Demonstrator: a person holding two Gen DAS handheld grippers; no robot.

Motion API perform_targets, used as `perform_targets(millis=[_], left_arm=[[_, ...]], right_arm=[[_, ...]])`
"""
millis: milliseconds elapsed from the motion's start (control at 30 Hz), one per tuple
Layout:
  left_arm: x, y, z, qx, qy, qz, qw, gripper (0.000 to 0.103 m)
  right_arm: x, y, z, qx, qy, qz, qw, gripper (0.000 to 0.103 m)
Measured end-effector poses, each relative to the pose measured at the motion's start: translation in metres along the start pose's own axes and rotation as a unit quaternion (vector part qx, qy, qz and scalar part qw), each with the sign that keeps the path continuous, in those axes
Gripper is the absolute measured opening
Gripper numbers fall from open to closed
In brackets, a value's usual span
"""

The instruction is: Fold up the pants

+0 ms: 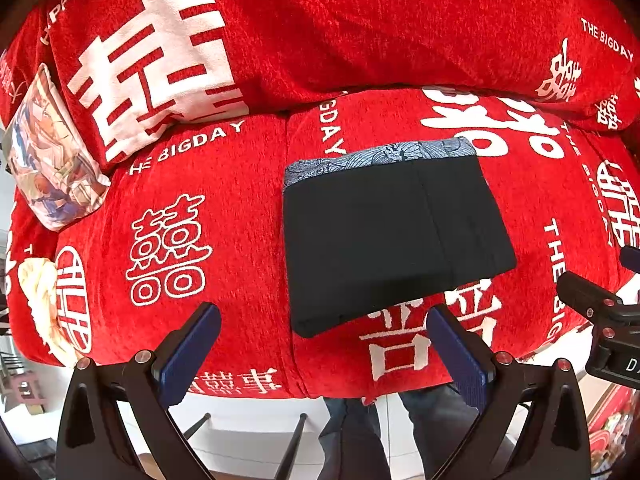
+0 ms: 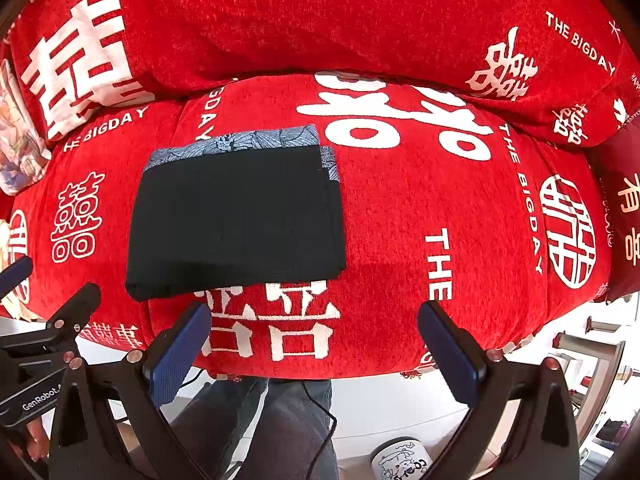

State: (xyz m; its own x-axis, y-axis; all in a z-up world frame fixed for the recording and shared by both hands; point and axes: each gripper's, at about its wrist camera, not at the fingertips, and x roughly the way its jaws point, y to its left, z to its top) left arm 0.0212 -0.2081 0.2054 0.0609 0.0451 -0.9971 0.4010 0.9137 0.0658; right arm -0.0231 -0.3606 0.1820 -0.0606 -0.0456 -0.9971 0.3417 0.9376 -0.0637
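Left wrist view first: I am holding the left hand-held gripper spread wide with nothing between its blue pads, hovering just off the front edge of the sofa seat. I judge that it is gaping like this because the pants need no further grip: they are lying as a compact black rectangle with stacked layers showing along the near edge, so the fold looks finished. At the right border of this view, the right hand-held gripper is showing only as a dark finger.

Right wrist view: I am keeping the right hand-held gripper just as wide apart and just as empty, also near the seat's front edge. From here the pants are sitting left of centre on the seat cushion, their near edge close to the front edge. A blue patterned cloth is peeking out along their far edge; I cannot tell whether it is a lining or a separate piece underneath.

Further out, a picture-printed cushion is leaning at the seat's left end. On the floor a white printed mug is standing; its contents are hidden from me.
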Motion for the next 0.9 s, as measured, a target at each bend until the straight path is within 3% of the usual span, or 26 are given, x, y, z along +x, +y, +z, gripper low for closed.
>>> perform_targets(millis=[900], left_arm=[[0.0,0.0022,-0.0002,-0.004,0.001,-0.003,1.0,0.103]], right_arm=[[0.0019,0.001,0.0008,-0.001,0.002,-0.001,1.0,0.103]])
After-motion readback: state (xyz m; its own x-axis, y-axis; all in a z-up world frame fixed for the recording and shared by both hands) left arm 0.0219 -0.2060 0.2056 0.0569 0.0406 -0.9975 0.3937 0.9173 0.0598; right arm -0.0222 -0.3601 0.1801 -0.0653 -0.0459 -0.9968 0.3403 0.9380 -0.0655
